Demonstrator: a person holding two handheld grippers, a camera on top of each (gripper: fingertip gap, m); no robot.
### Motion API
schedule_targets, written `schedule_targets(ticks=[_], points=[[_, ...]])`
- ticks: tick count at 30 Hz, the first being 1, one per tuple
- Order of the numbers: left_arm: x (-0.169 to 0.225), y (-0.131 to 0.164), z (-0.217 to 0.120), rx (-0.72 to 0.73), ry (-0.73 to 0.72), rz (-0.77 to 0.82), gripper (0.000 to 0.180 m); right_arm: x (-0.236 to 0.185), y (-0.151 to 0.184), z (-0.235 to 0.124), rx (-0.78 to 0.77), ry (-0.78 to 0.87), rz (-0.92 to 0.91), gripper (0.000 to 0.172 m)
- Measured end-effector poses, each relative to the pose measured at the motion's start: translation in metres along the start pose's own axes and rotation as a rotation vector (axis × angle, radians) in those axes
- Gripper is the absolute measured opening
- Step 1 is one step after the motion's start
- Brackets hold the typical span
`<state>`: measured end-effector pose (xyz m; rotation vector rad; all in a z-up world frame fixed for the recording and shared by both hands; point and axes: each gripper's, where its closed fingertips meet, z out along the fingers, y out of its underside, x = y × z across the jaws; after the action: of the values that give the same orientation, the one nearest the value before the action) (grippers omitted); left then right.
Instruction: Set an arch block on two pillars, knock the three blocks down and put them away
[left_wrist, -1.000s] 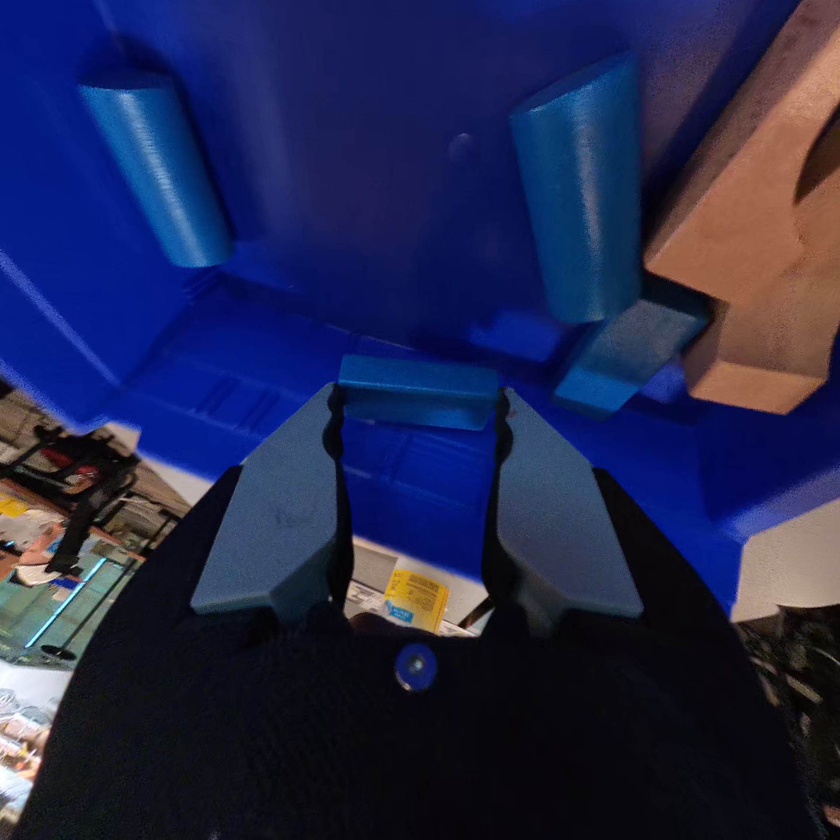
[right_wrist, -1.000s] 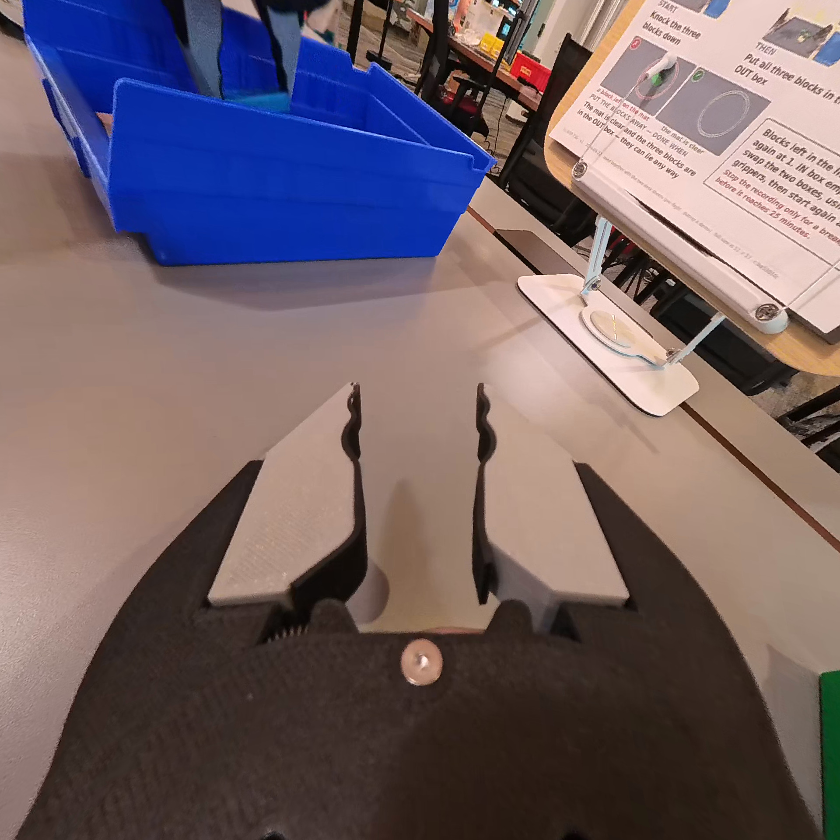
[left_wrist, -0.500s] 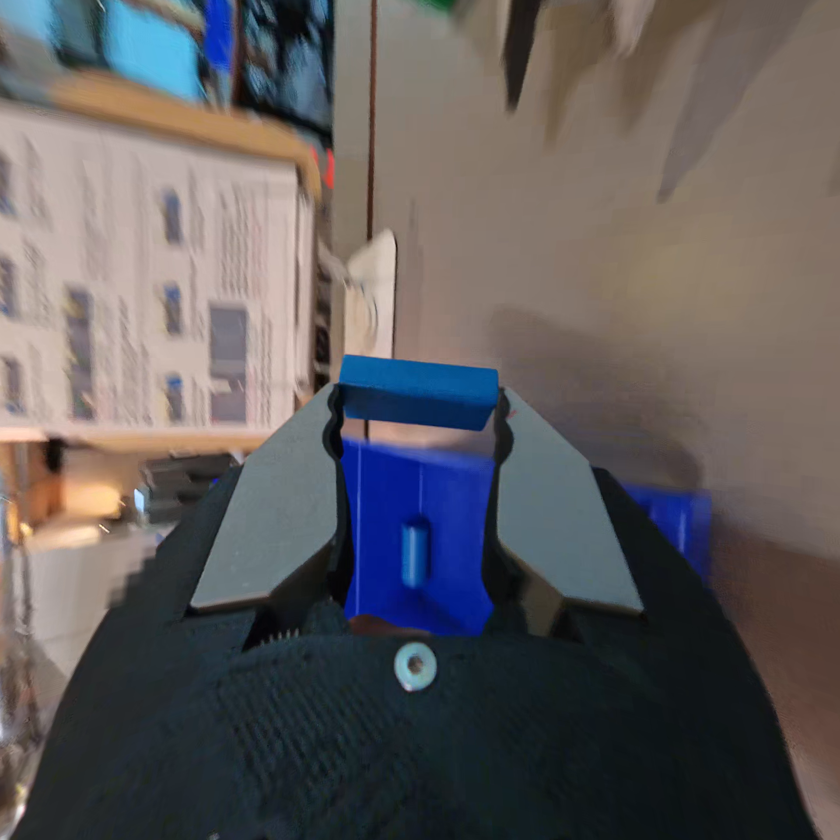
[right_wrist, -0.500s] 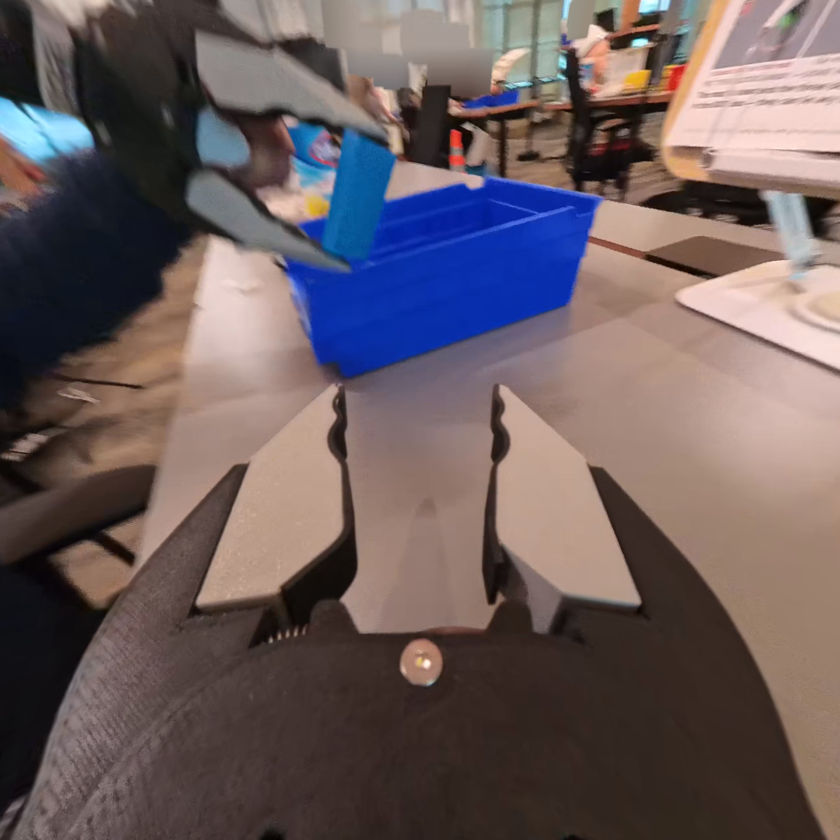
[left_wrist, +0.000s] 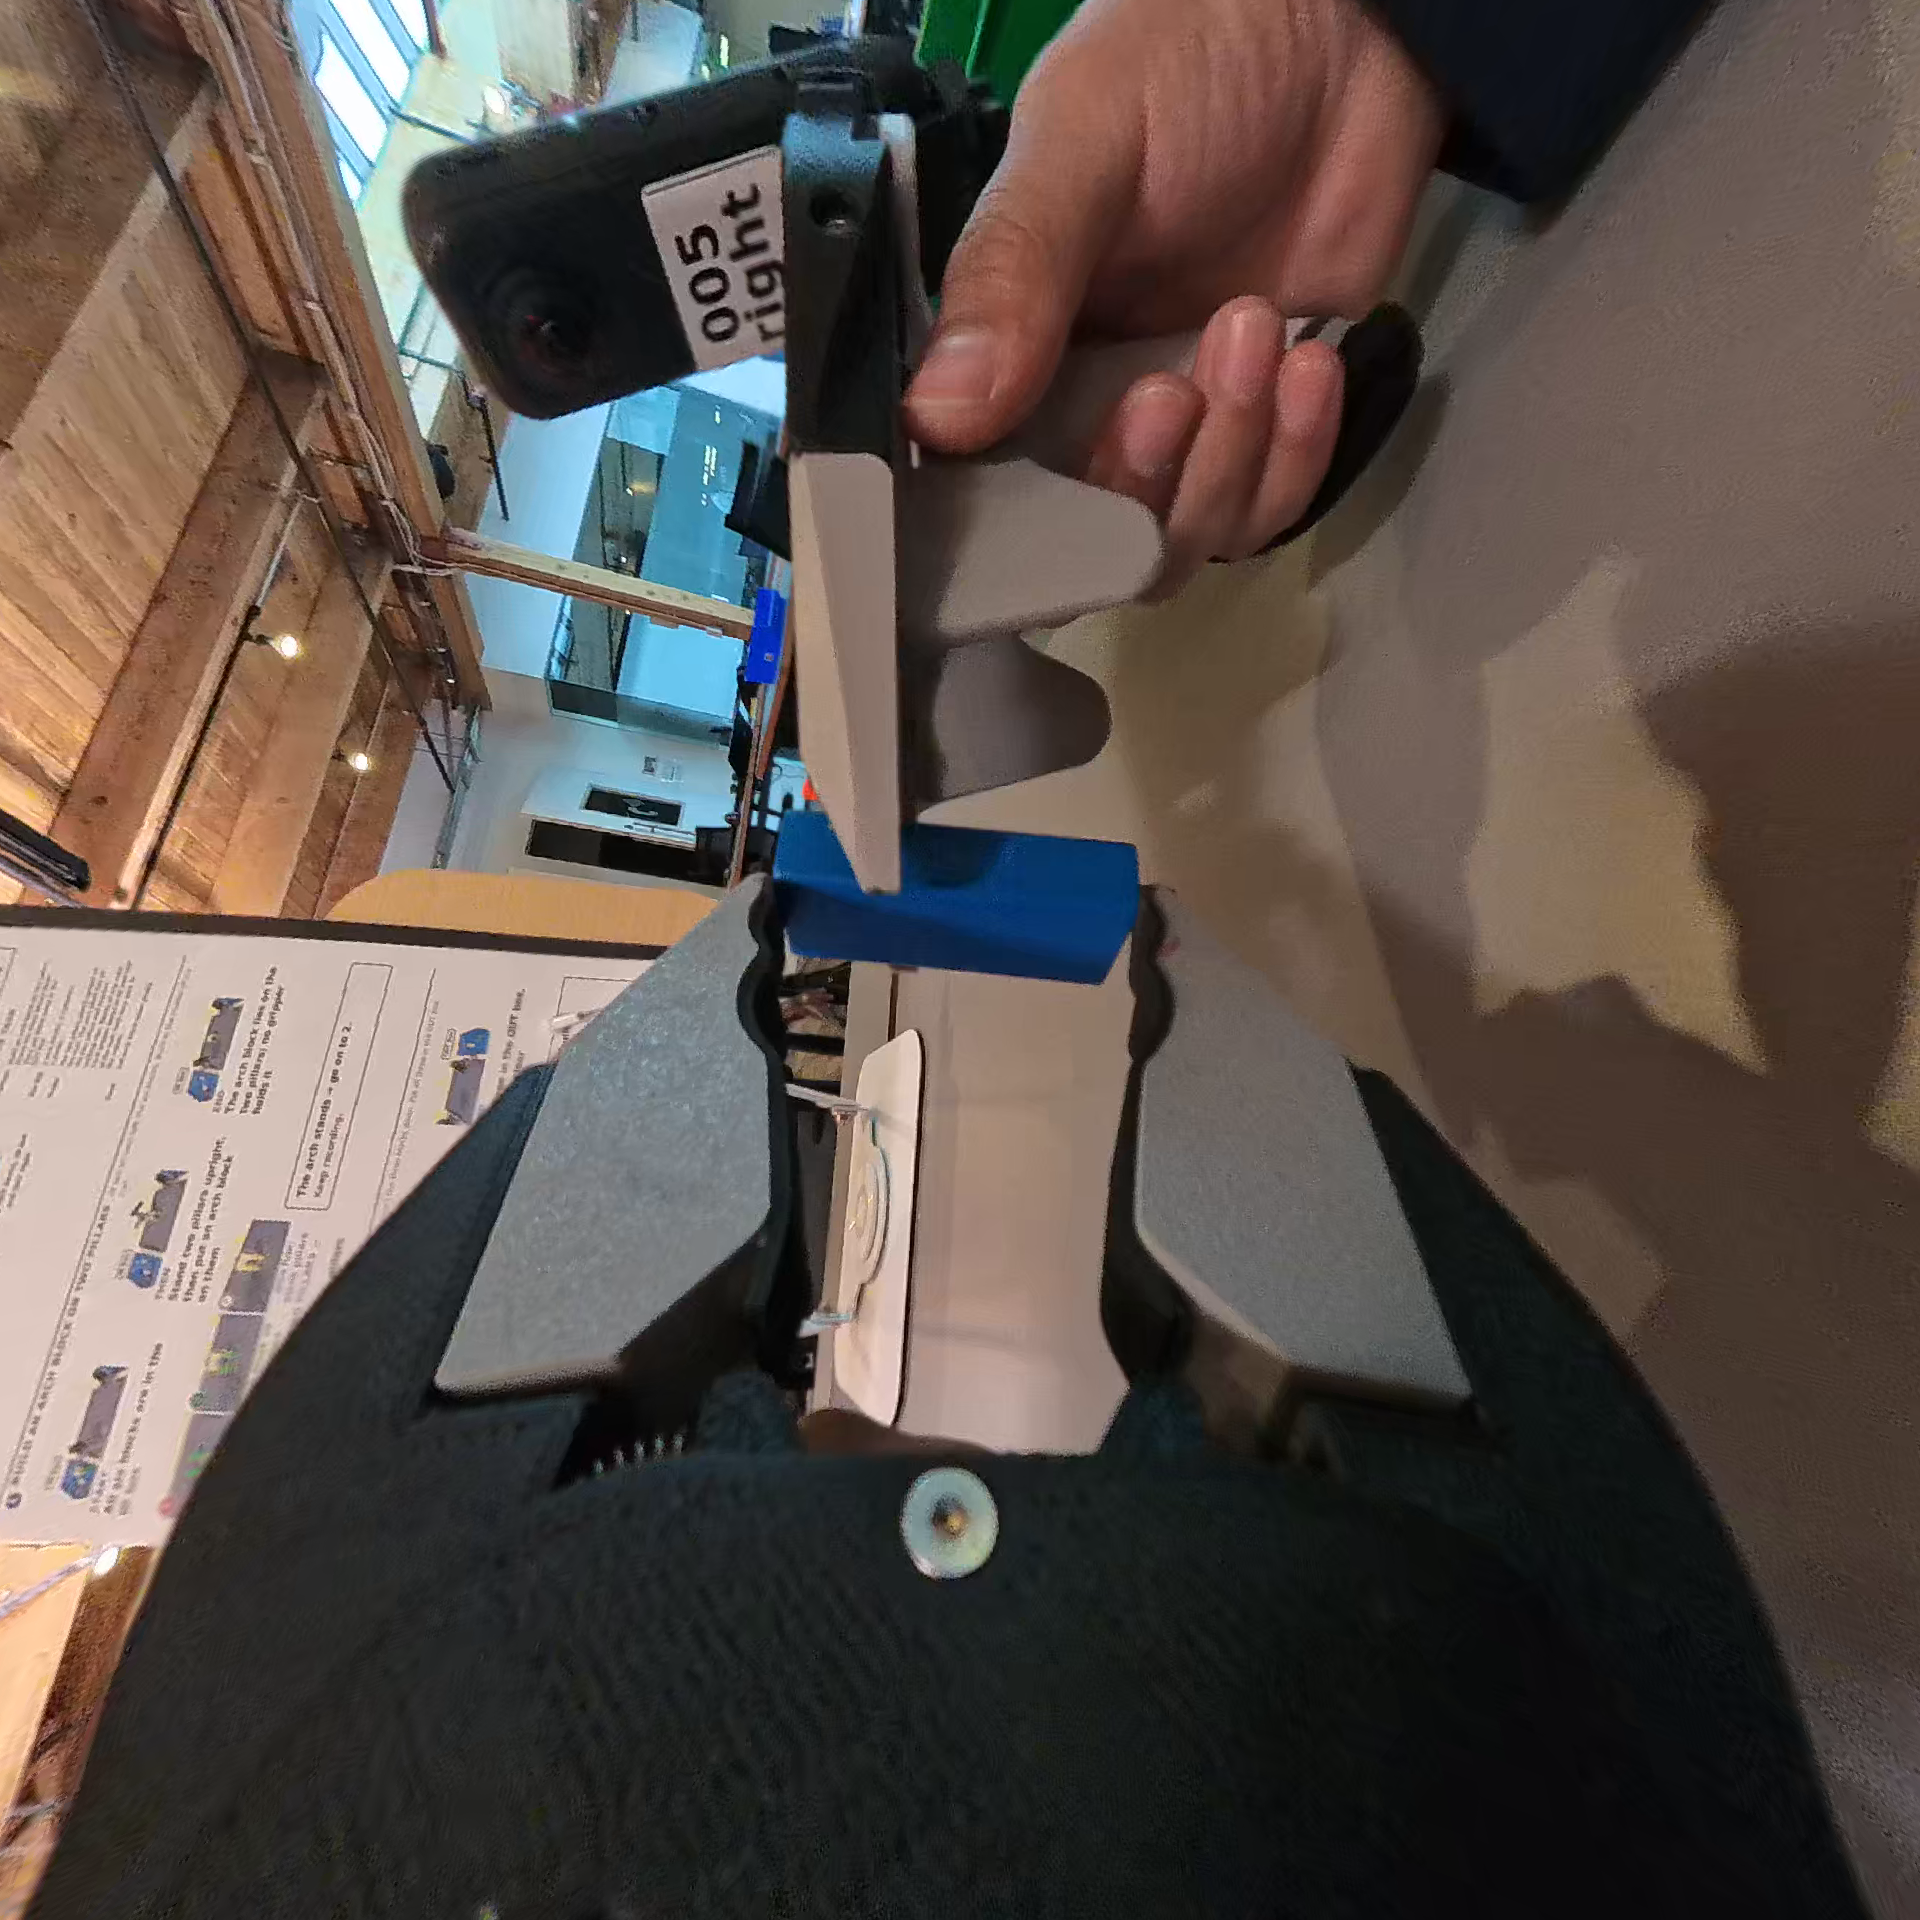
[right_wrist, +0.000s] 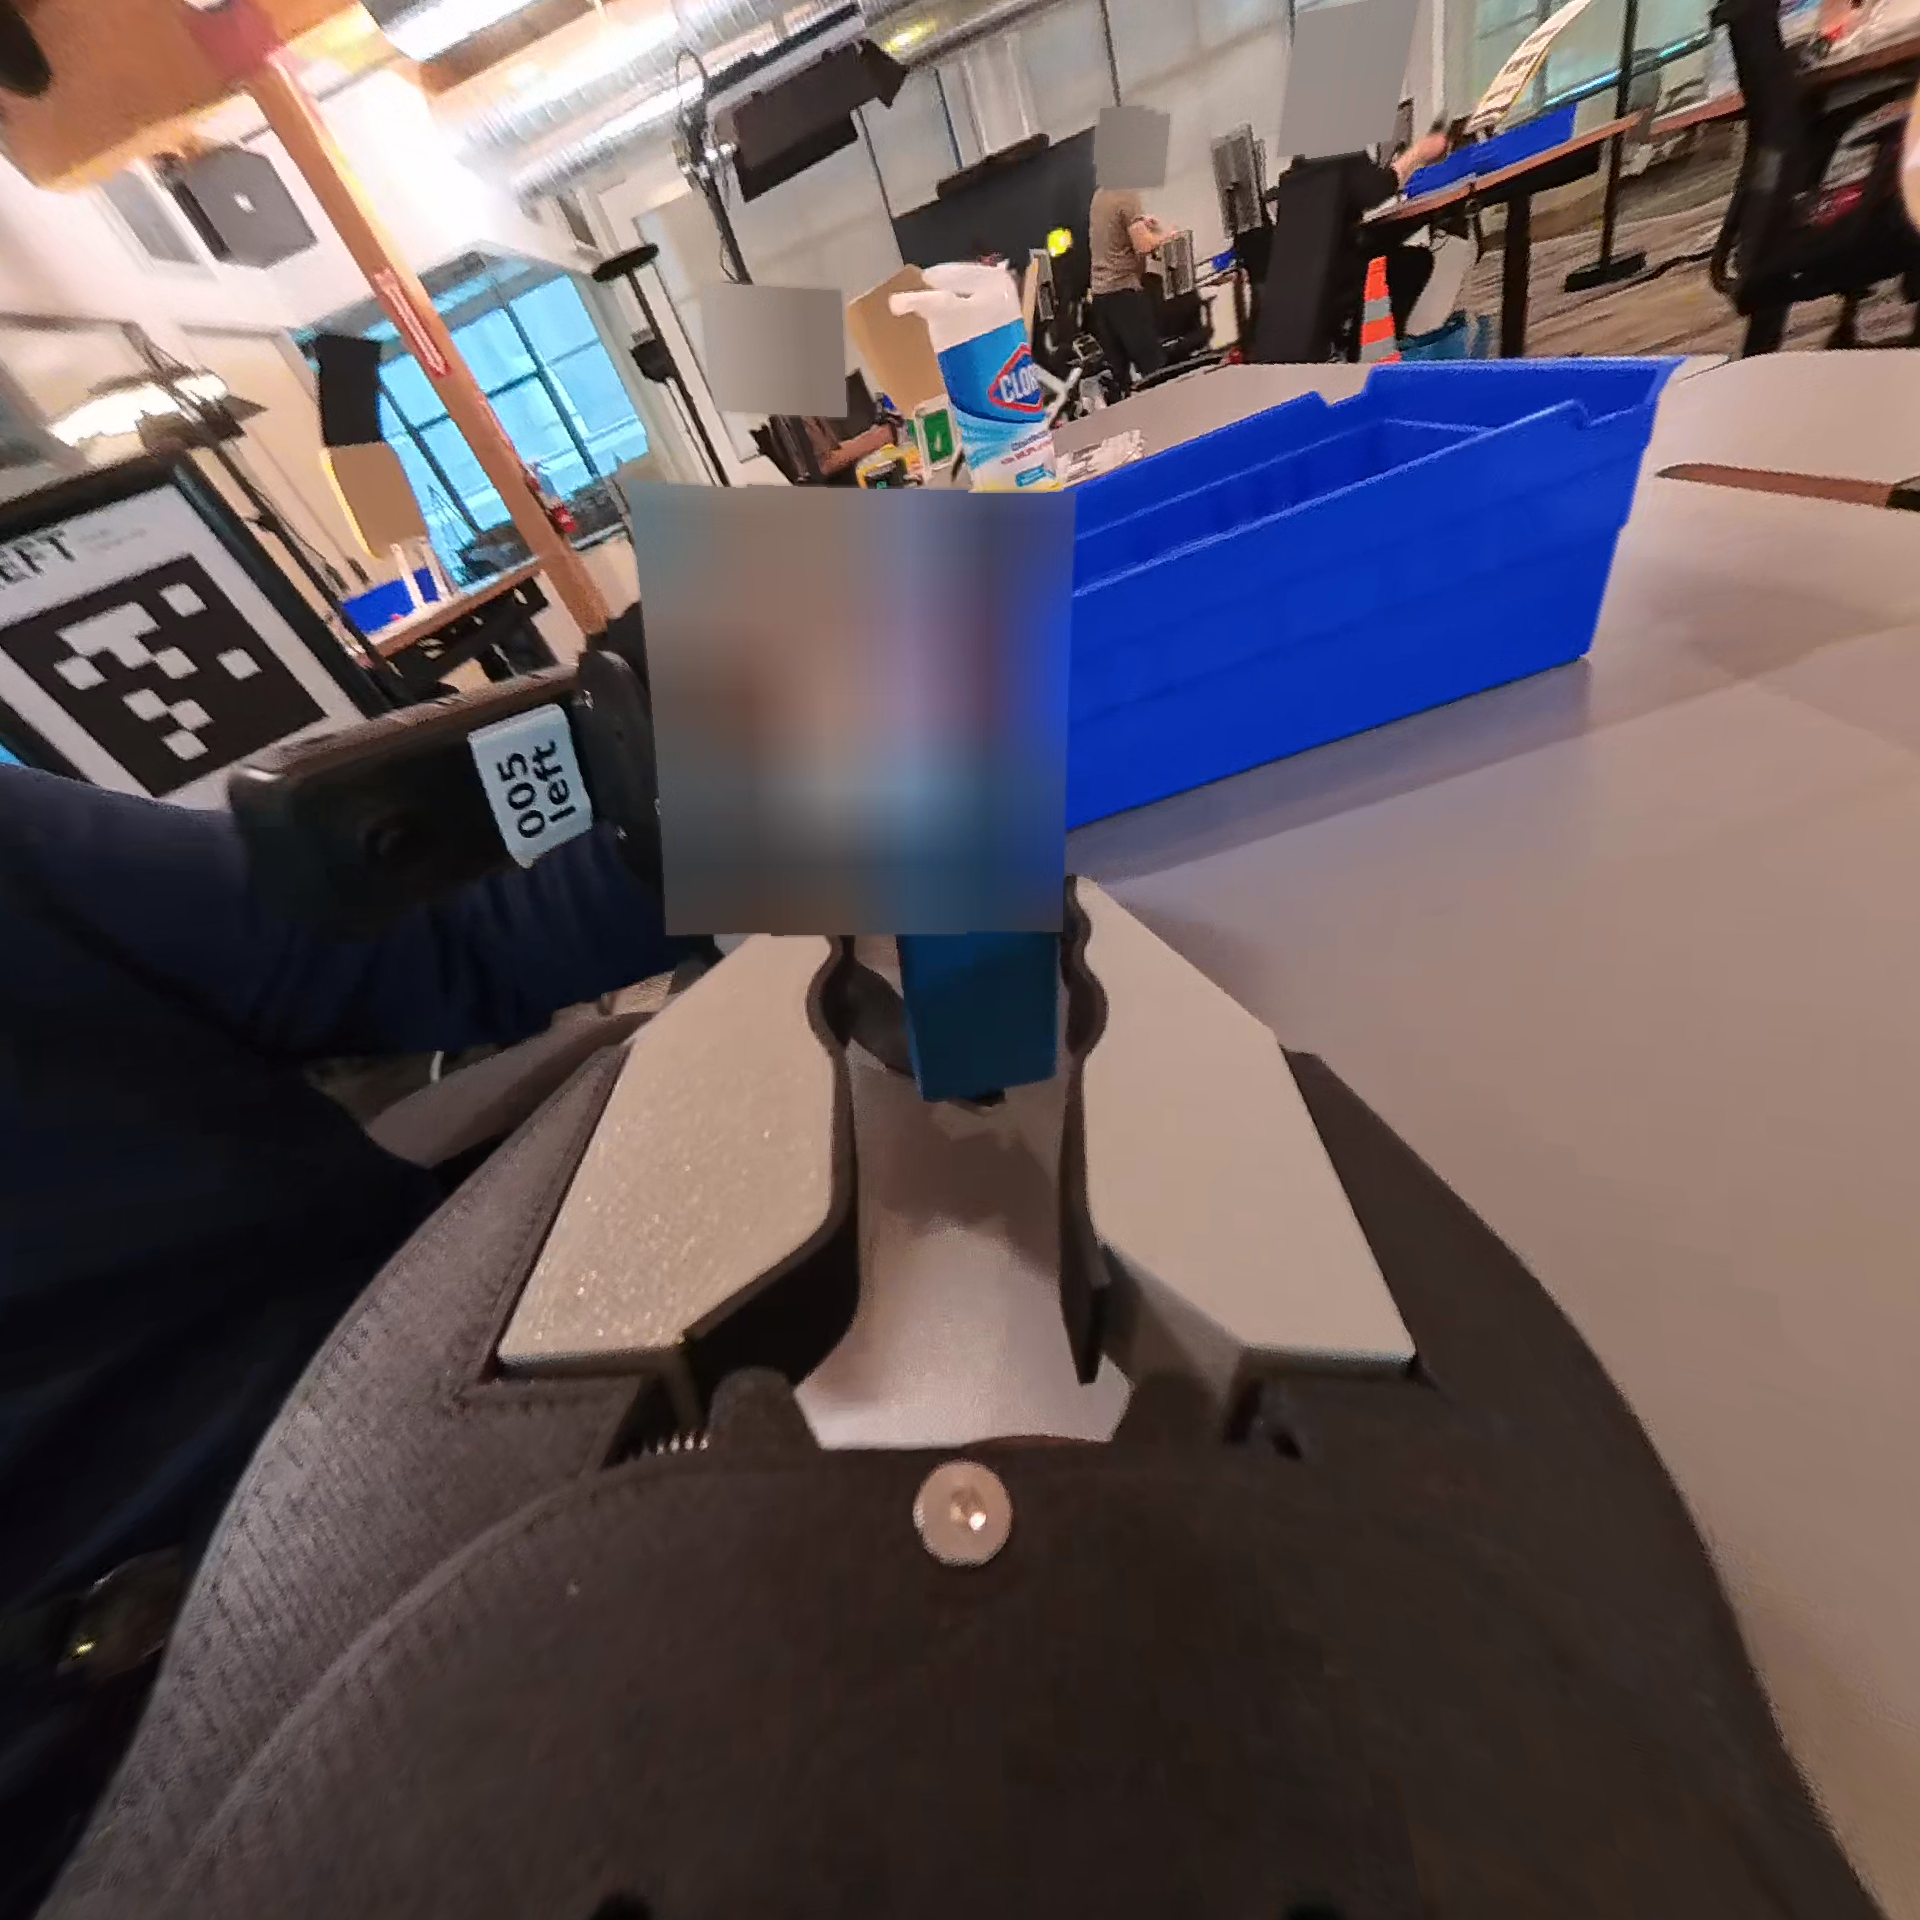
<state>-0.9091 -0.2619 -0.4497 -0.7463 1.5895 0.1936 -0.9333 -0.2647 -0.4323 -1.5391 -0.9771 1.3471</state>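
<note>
Above the bench (right_wrist: 1558, 935), the left gripper (left_wrist: 951, 914) clamps a blue pillar block (left_wrist: 997, 914); the right gripper (right_wrist: 956, 987), jaws apart around it, receives the handover; next, squeeze

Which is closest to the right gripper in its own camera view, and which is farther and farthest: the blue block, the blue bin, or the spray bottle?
1. Blue block: nearest, standing between the fingertips of the right gripper, against the right-hand one.
2. Blue bin: farther off, on the grey table, ahead to the right.
3. Spray bottle: farthest, behind the bin's left end.
</note>
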Motion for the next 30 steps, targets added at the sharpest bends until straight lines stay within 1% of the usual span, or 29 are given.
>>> schedule_targets(ticks=[2,5,9,13,17,19,21,23,27,30], points=[[0.004,0.002,0.0,0.004,0.005,-0.01,0.065,0.003,-0.001,-0.001,0.008,-0.001,0.018,0.035],[0.01,0.003,0.0,0.001,0.003,0.016,0.065,0.005,0.004,0.002,-0.021,0.025,-0.032,0.029],[0.014,0.005,0.0,-0.007,-0.007,0.008,0.065,0.007,0.009,0.004,-0.047,0.048,-0.072,0.029],[0.015,0.013,0.006,-0.04,-0.05,0.008,0.065,0.015,0.011,0.001,-0.075,0.1,-0.124,0.029],[0.019,0.021,0.011,-0.067,-0.043,-0.083,0.064,0.025,0.014,-0.003,-0.1,0.146,-0.154,0.029],[0.021,0.029,0.01,-0.079,-0.026,-0.116,0.055,0.034,0.018,-0.007,-0.126,0.184,-0.195,0.029],[0.023,0.036,0.009,-0.094,-0.016,-0.143,0.055,0.044,0.021,-0.014,-0.154,0.215,-0.228,0.029],[0.025,0.042,0.01,-0.107,-0.011,-0.165,0.05,0.054,0.025,-0.023,-0.181,0.241,-0.266,0.029],[0.027,0.046,0.015,-0.135,-0.02,-0.185,0.044,0.059,0.025,-0.038,-0.194,0.215,-0.297,0.029],[0.032,0.045,0.018,-0.142,-0.002,-0.201,0.042,0.072,0.036,-0.048,-0.278,0.254,-0.298,0.029]])
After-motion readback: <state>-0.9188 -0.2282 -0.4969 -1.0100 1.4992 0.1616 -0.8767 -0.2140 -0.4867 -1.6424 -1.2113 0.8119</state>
